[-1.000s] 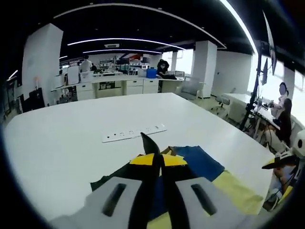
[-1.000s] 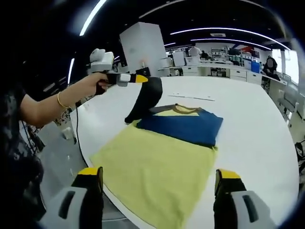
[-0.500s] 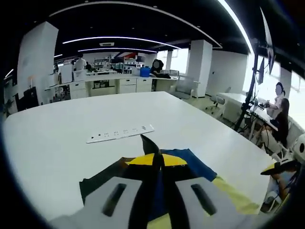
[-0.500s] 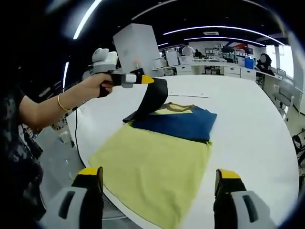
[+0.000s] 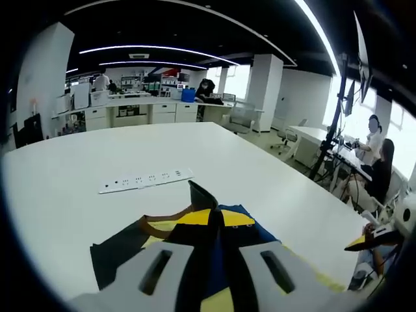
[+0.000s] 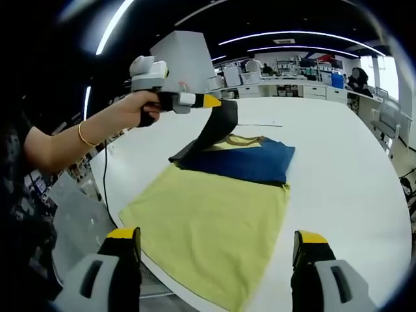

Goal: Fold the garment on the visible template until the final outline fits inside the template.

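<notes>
My left gripper (image 6: 211,101) is clamped on the black sleeve (image 6: 218,127), lifted at eleven o'clock above the folded garment (image 6: 244,159) on the yellow template (image 6: 208,234), while my right gripper (image 6: 214,260) hangs wide open, nearer the template's front edge.

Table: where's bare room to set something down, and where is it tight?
Free: the white table to the right of the garment and yellow template, and the stretch beyond the power strip in the left gripper view. Crowded: the near-left edge, where the left gripper lifts a dark sleeve above the garment.
</notes>
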Motion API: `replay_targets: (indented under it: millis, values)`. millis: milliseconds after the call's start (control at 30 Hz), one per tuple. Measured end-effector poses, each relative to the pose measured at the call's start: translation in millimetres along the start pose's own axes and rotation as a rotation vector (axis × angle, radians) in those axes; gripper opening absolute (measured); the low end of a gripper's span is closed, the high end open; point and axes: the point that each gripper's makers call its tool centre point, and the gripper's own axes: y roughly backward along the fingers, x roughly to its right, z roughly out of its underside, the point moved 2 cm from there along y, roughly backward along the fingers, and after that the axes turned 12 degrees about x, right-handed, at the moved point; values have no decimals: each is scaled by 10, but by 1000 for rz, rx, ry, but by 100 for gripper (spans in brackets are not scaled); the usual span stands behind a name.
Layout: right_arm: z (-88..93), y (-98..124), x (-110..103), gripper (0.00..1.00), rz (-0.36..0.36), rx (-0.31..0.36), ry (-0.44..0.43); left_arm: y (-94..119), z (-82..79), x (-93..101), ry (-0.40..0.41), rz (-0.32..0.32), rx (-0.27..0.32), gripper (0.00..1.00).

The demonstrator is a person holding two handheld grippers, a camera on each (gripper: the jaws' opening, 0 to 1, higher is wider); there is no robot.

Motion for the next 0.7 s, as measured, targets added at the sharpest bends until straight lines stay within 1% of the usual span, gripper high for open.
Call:
replay_targets:
  millis: [167,367,533,667,700]
  values:
    - [12,5,25,98,11,1,-10,-54,8,122,1,26,0,1]
    - [45,8,42,98,16,-6,-18,-121,100,281,-4,58,-15,1]
    - [73,8,52,98,20,-9,-27,-179,224,429,-8,90,-37,1]
    - [95,10,79,98,24,-16,-32,-212,379,557,-21,122,-64,1]
    - [96,9,87,98,26,-17,-34,-221,436,586,-36,132,-75,1]
